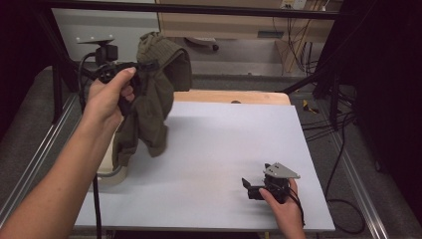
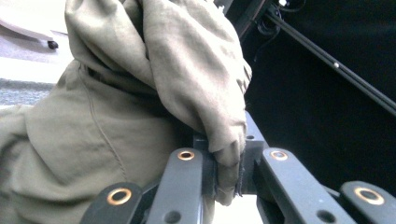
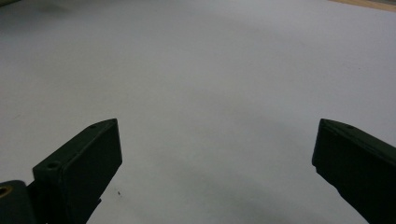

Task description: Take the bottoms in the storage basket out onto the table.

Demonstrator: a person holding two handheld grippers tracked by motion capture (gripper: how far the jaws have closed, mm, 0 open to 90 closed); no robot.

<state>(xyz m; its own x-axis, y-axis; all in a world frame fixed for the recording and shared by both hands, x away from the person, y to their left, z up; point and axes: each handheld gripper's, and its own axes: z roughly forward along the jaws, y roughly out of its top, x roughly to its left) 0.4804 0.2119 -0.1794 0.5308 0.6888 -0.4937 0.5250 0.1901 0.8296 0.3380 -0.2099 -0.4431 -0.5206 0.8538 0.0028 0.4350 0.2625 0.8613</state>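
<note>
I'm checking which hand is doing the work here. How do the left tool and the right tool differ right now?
The left tool is shut on the olive garment; the right tool is open with nothing between its jaws. The left tool is raised above the grey table with the garment hanging from it; the right tool sits low near the table's front edge. Both are black and hand-held.

Hand-held gripper (image 3: 217, 172): two black jaws rise from the bottom, standing wide apart with bare surface between them.
Worktop (image 3: 196, 79): pale grey sheet ahead of the jaws.
Far right corner: wooden strip (image 3: 369, 3).
</note>
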